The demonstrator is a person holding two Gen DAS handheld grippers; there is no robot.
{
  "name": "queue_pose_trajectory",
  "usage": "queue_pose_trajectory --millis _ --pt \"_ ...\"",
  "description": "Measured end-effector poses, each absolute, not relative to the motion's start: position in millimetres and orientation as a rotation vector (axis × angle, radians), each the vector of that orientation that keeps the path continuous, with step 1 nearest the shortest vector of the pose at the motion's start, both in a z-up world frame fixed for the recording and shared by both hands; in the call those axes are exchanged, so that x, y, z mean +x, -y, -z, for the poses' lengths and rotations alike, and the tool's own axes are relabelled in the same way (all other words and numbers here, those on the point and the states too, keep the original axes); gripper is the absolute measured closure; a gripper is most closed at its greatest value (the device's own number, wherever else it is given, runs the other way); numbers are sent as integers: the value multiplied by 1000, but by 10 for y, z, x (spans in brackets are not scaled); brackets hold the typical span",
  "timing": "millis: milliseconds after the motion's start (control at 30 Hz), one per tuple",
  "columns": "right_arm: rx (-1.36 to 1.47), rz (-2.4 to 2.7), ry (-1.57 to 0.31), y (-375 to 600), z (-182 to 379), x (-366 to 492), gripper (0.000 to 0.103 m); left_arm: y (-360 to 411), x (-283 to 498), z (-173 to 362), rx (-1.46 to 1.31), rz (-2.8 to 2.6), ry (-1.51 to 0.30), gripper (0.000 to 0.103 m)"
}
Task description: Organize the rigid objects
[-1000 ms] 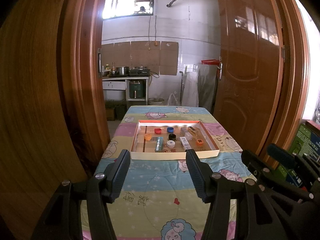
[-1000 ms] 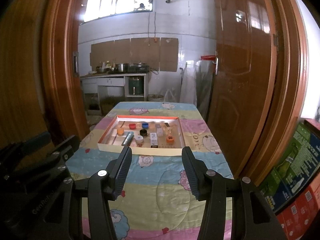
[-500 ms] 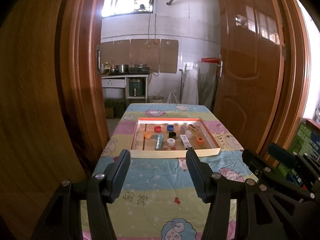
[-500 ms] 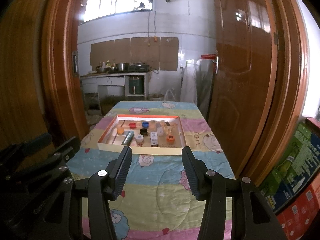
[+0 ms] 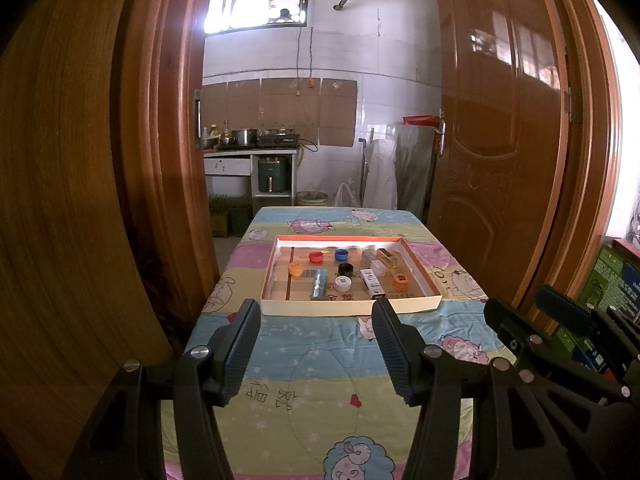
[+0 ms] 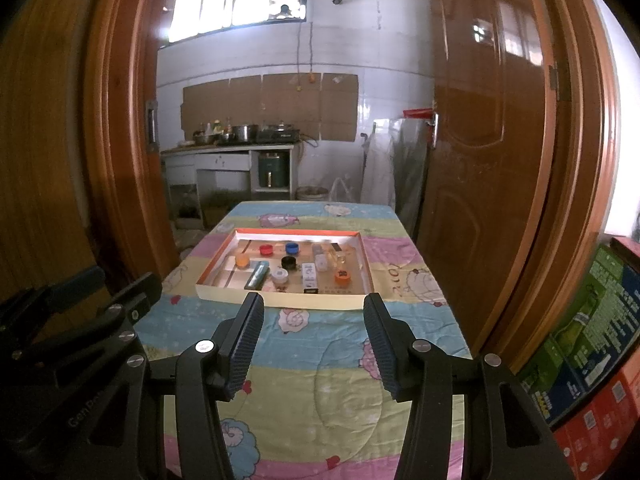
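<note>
- Both grippers are hanging back over the near end of the tabletop, well short of the tray. Left gripper has its jaws spread wide with nothing between them, and so does the right gripper.
- All the rigid bits are inside that shallow cardboard tray, sitting at roughly 12 o'clock from both cameras, mid-tabletop on the cartoon cloth.
- What's in it: red cap and blue cap toward the far side, orange cap at the left, black cap in the middle, white cap nearer, another orange cap on the right. Also a teal flat box and a white box, both lying lengthwise, plus a few small clear and tan things at about 1 o'clock that I can't make out.
- Honestly can't tell if this spread is sorted or waiting to be sorted, since it'd look much the same either way.
- If a grab is coming, I'd come in high over the near wall of the tray so the jaws don't clip it, then drop straight down.
- Caps are low and round, so pinch across the widest part. The black and white caps sit close together, so watch you don't nudge one.
</note>
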State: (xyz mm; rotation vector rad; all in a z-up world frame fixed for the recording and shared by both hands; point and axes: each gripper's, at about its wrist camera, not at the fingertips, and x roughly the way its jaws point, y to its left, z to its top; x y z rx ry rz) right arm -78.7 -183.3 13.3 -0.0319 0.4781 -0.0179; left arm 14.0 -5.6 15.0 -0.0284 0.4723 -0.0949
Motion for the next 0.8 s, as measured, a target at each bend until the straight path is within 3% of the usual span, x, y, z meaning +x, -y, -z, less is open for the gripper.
queue_pose_trajectory --millis 800 --pt "-31 15 -482 1823 -120 -789 49 52 156 -140 -29 95 -477 45"
